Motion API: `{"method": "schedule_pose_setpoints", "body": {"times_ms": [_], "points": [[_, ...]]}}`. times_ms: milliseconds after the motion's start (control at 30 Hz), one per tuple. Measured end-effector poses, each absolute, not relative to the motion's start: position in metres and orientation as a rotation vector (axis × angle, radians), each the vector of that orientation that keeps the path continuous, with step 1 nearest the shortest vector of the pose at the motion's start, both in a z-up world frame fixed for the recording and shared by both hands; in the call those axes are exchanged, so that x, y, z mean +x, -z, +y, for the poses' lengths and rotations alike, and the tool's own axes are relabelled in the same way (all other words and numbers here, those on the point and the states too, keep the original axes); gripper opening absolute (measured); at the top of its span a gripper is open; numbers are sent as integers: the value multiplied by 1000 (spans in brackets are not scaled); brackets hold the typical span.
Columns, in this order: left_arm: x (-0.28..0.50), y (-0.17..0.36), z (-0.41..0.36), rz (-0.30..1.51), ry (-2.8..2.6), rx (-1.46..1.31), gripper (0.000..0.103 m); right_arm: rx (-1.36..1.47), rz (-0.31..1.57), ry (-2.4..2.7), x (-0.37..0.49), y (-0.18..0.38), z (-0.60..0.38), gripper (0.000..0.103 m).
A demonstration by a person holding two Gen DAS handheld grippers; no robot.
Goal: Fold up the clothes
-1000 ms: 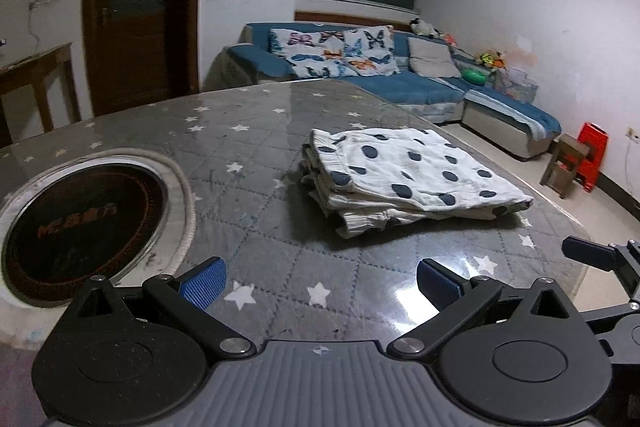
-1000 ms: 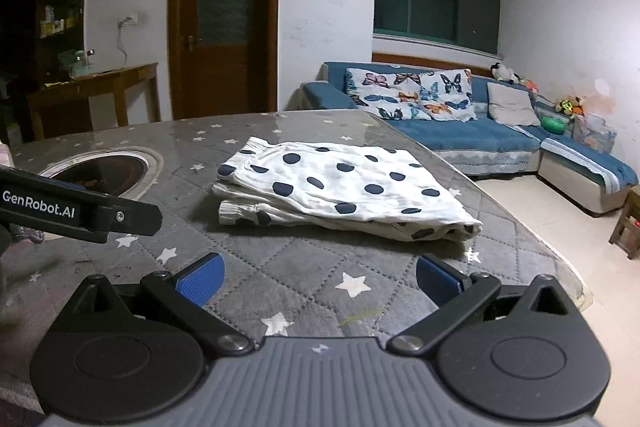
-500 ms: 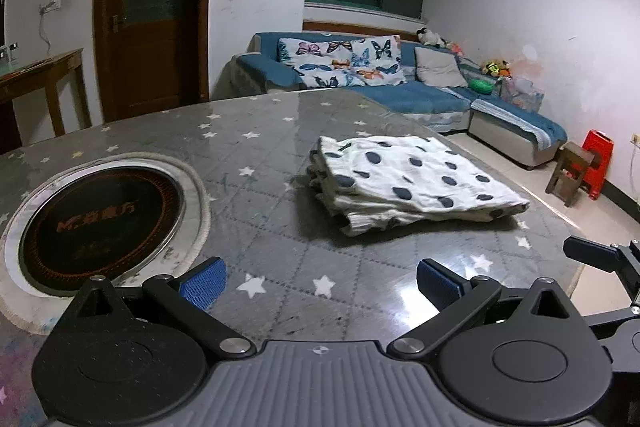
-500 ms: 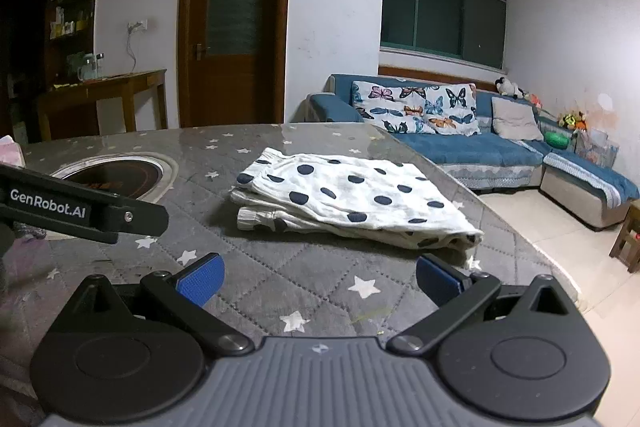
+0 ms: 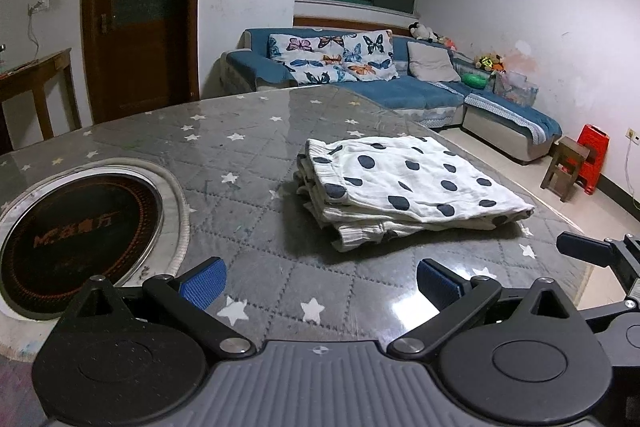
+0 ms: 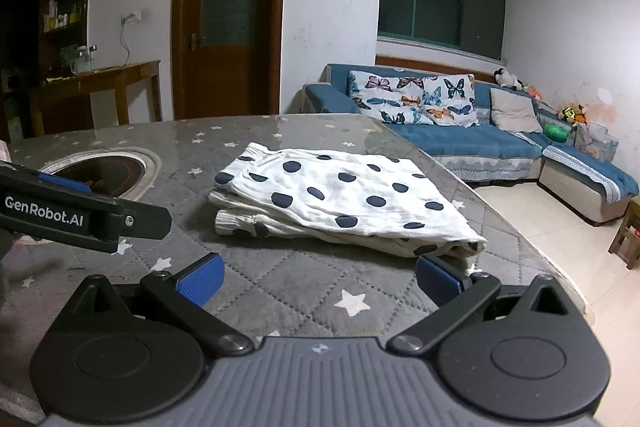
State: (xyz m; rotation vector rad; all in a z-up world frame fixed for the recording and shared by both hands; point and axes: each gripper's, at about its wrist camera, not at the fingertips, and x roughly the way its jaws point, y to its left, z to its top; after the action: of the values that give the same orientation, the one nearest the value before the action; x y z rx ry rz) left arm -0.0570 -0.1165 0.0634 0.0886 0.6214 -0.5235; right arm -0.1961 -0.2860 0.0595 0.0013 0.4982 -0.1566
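The left gripper point(image 5: 318, 281) and the right gripper point(image 6: 316, 277) both hang wide apart and hold nothing. Past them, the polka-dot garment point(image 6: 340, 199) lies folded in a flat stack on the star-print table point(image 6: 304, 291). The fold looks done. I think the next move is to pull back.

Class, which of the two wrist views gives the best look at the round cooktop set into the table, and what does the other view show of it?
The left wrist view: the round cooktop lies near and almost whole, its printed face visible. In the right wrist view the cooktop is farther off, and the left gripper's arm hides part of it.
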Motion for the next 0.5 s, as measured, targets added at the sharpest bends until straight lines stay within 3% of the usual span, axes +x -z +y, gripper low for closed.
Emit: {"method": "schedule_pose_setpoints", "body": {"times_ms": [500], "points": [[-34, -51, -125, 663, 514, 97, 103, 35, 532, 136, -165, -49, -292, 103]]}}
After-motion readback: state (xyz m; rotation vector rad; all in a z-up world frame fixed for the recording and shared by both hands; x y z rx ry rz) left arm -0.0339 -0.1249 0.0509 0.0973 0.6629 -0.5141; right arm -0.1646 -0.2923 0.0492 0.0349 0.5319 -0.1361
